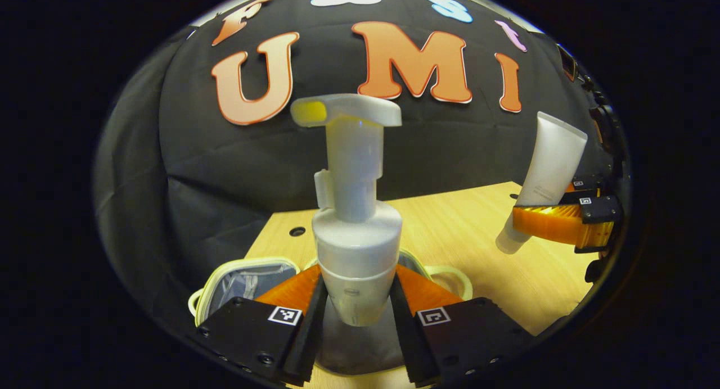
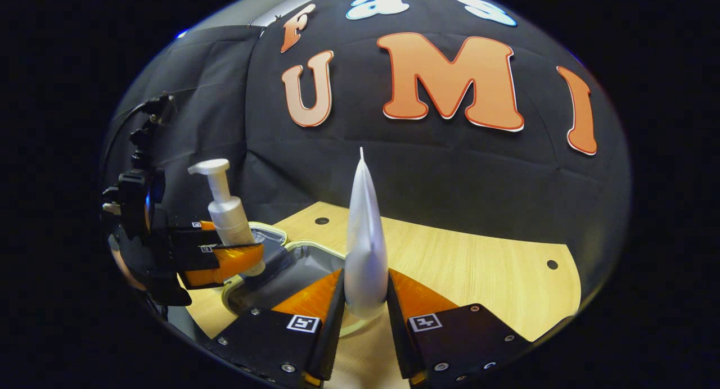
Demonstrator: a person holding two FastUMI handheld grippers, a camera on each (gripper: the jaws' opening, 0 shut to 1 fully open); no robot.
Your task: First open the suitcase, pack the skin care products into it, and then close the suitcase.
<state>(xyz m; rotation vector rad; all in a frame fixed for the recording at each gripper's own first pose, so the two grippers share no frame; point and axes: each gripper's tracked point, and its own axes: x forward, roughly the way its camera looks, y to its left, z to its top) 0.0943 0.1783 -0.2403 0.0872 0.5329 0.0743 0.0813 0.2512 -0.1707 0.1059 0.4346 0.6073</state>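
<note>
Left gripper view: left gripper clamps a white pump bottle upright above the open suitcase on a light wooden table with drilled holes; black cloth wall behind.

Right gripper view: right gripper pinches a white tube, crimped end up, beside the suitcase.

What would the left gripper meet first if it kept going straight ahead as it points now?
Probably the booth wall: beyond the pump bottle held in the left gripper, nothing else stands in that line, though depth is unclear.
</note>
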